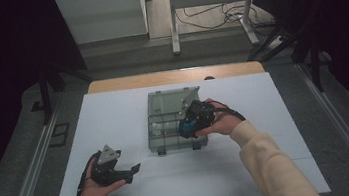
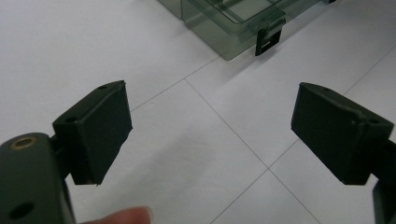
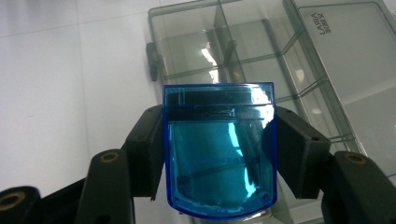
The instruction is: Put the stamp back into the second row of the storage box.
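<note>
1. White tabletop [image 1: 114, 115], dark surroundings; a clear compartment box [image 1: 164, 110] sits at centre.
2. Right gripper [image 3: 219, 154], at 3 o'clock of the box, clamps a blue translucent case [image 3: 219, 149], possibly a dispenser.
3. Left gripper [image 2: 210, 130], at 7 o'clock, gapes wide, empty.

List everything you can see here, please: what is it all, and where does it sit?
organiser box: 1, clear grey, lid open, table centre.
blue case: 1, translucent blue, clamped in the right gripper above the box.
table: 1, white top, wooden far edge.
metal frame: 1, pale, on the floor behind the table.
cables: several, dark, on the floor beyond.
left gripper: 1, black, open, over bare table.
right gripper: 1, black, over the box.
sleeves: 2, cream.
</note>
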